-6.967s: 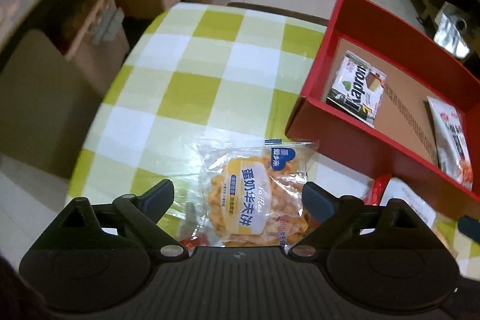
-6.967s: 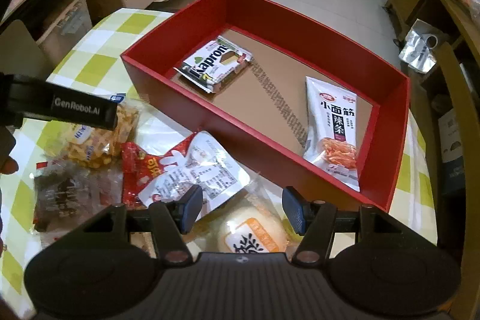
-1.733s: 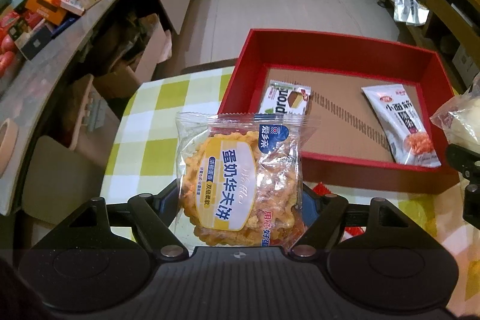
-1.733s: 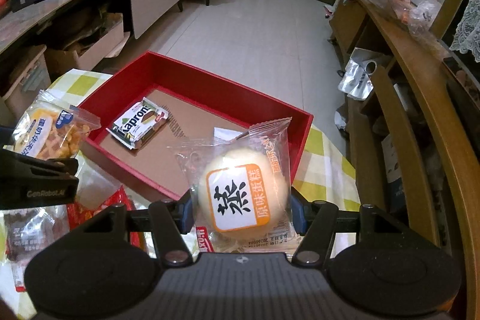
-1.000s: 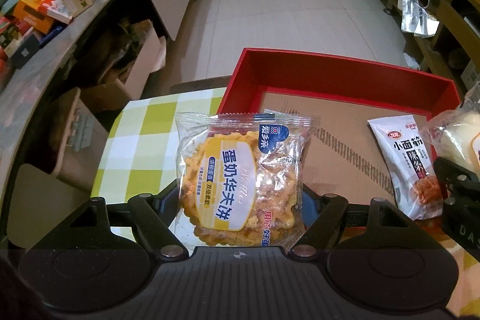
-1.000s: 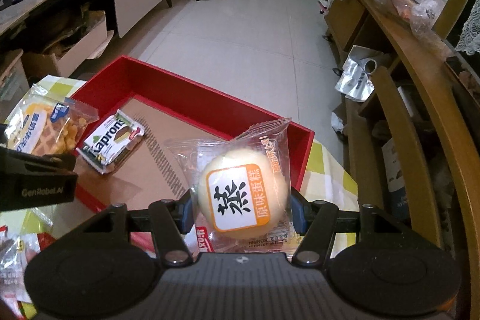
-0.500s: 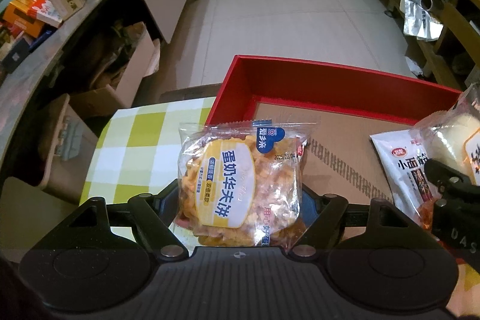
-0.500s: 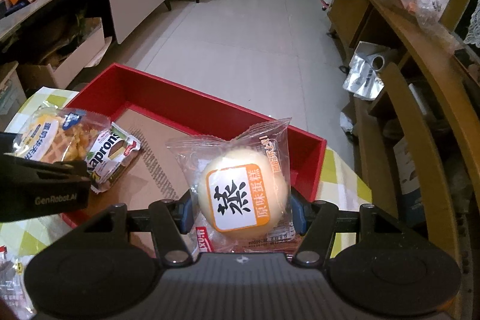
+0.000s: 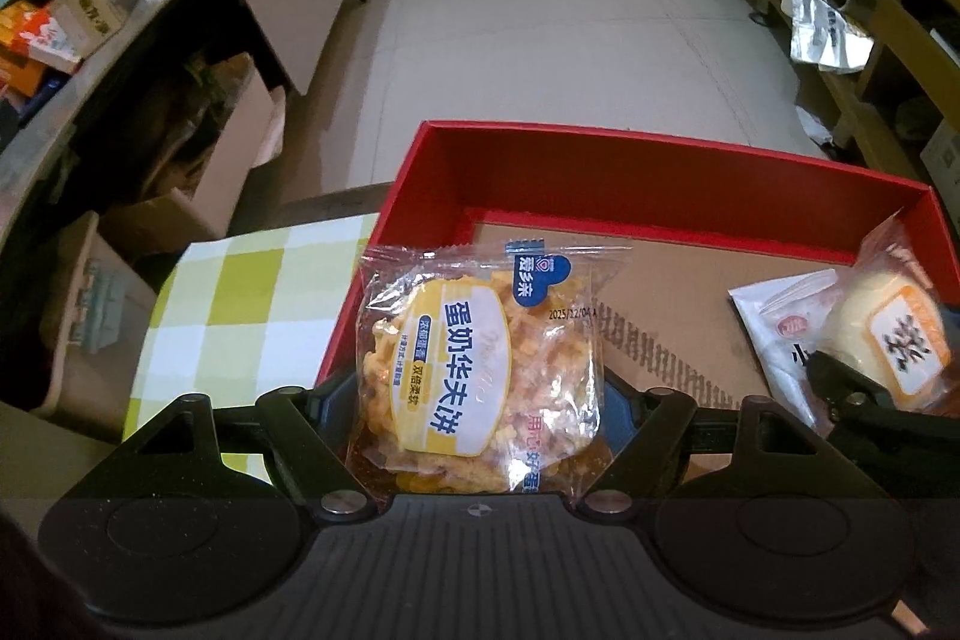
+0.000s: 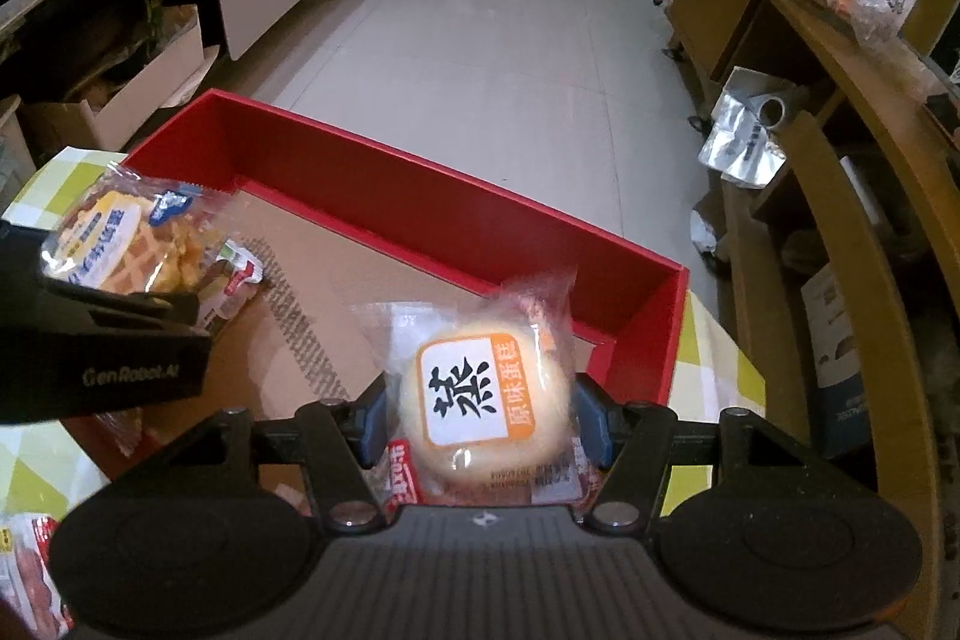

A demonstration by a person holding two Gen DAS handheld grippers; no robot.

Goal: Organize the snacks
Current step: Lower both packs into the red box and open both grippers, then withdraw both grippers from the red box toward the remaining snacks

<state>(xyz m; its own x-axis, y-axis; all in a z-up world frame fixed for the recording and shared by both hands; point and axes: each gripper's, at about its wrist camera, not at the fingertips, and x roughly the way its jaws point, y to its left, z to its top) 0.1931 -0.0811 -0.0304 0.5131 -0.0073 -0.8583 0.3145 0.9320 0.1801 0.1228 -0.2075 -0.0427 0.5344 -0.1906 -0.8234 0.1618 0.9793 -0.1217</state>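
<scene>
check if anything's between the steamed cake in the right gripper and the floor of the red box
Partly. A white snack packet already lies on the red box floor under the steamed cake held by the right gripper. Bare cardboard shows just to its left.

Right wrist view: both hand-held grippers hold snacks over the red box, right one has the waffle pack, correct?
Not quite. The right hand-held gripper is shut on the steamed cake; the waffle pack is in the left hand-held gripper. Both are over the red box, as the right wrist view shows.
</scene>
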